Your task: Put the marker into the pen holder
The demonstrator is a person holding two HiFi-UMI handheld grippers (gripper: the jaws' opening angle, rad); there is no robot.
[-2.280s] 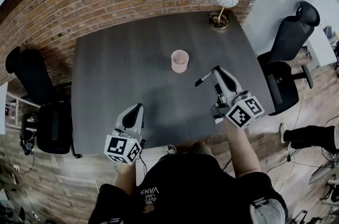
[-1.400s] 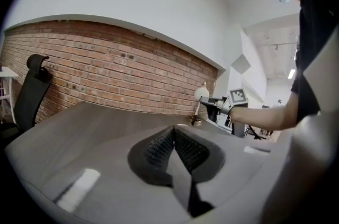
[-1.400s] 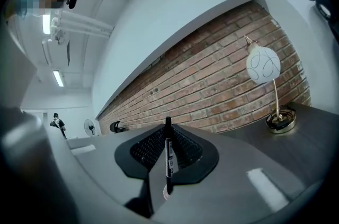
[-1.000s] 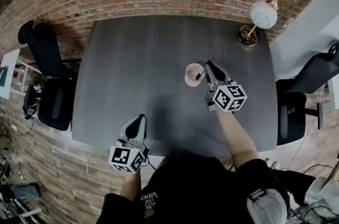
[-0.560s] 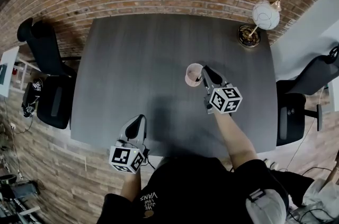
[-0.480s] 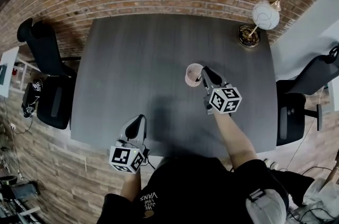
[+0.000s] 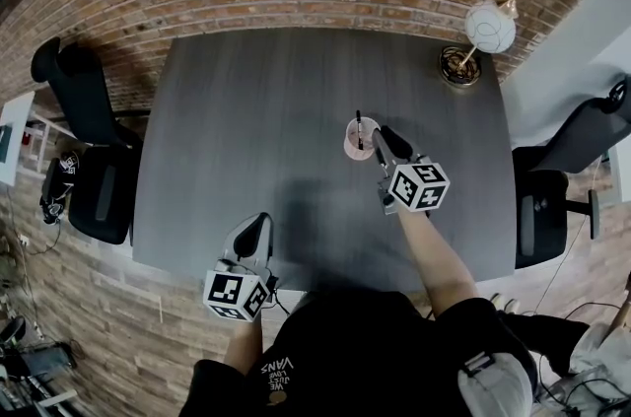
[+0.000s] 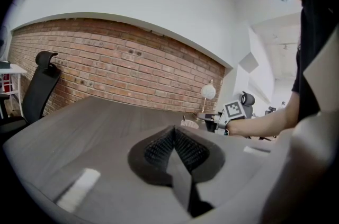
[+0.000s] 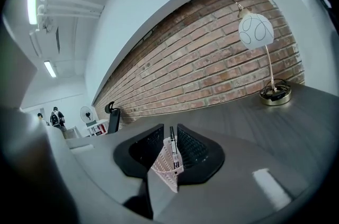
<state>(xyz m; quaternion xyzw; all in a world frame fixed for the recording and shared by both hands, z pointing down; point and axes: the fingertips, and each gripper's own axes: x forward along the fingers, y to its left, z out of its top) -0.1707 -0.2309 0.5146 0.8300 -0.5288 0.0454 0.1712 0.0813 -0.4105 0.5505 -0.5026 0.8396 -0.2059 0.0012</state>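
Observation:
The black marker (image 7: 358, 127) stands upright in the pink mesh pen holder (image 7: 353, 147) on the dark grey table (image 7: 246, 119). My right gripper (image 7: 381, 139) hovers just right of the holder, open, with nothing in its jaws. In the right gripper view the holder (image 9: 167, 169) and the marker (image 9: 172, 139) show through the gap between the jaws of that gripper (image 9: 170, 131). My left gripper (image 7: 253, 228) rests near the table's front edge, shut and empty. Far off in the left gripper view, past the left gripper (image 8: 174, 135), are the holder (image 8: 189, 123) and the right gripper (image 8: 213, 118).
A globe desk lamp (image 7: 475, 38) stands at the table's back right corner, also in the right gripper view as the lamp (image 9: 263, 51). A black office chair (image 7: 74, 119) is at the left and another chair (image 7: 584, 154) at the right. A brick wall runs behind the table.
The right gripper carried the marker to the holder and let go. The marker now stands in the holder, and the gripper has drawn slightly back. The left gripper has not moved.

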